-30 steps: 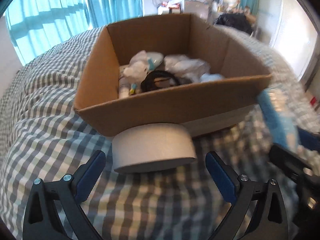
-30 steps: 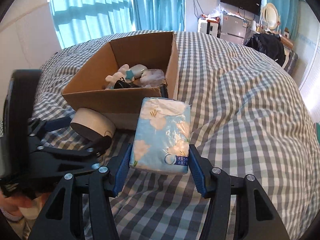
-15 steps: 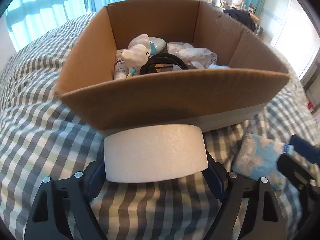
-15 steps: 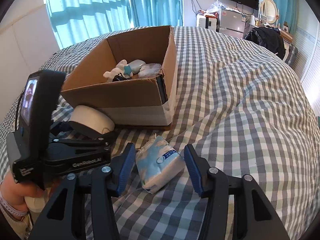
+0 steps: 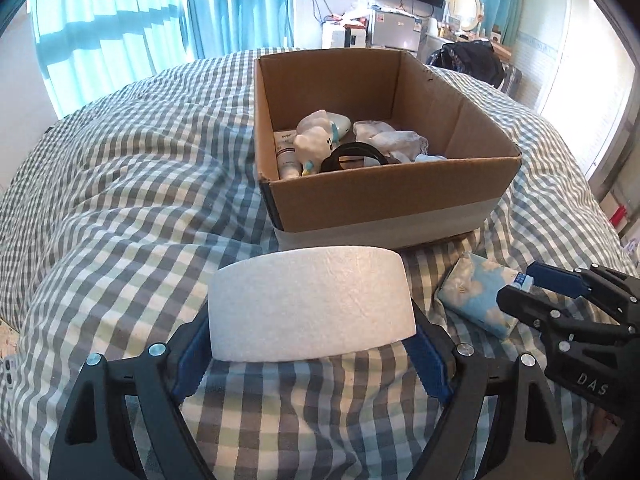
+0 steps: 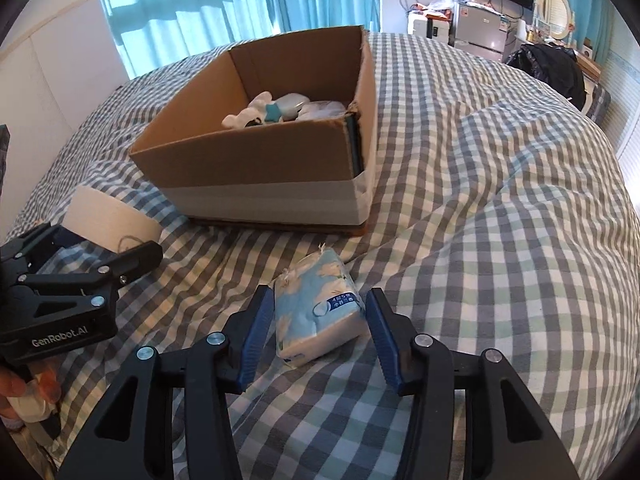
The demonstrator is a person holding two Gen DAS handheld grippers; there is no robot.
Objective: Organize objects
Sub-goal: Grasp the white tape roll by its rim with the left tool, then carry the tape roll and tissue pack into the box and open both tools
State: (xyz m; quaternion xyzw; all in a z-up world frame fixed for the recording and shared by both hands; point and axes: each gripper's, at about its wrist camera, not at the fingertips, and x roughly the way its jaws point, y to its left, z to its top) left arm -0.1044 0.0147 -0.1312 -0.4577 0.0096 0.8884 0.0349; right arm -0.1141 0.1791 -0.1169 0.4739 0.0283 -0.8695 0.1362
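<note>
My left gripper is shut on a white toilet paper roll, held lying sideways above the checked bedcover in front of the open cardboard box. The roll also shows in the right wrist view. A blue flowered tissue pack lies on the bedcover between the open fingers of my right gripper, with gaps on both sides. The pack also shows in the left wrist view. The box holds a white plush toy, a black ring, a tube and white packets.
The grey and white checked bedcover spreads all around the box. Teal curtains hang behind. A fridge, a TV and clutter stand at the far back right. The left gripper body is at the left of the right wrist view.
My left gripper closed on the toilet paper roll and pulled back from the box. My right gripper let go of the tissue pack, which now lies on the bedcover between its open fingers.
</note>
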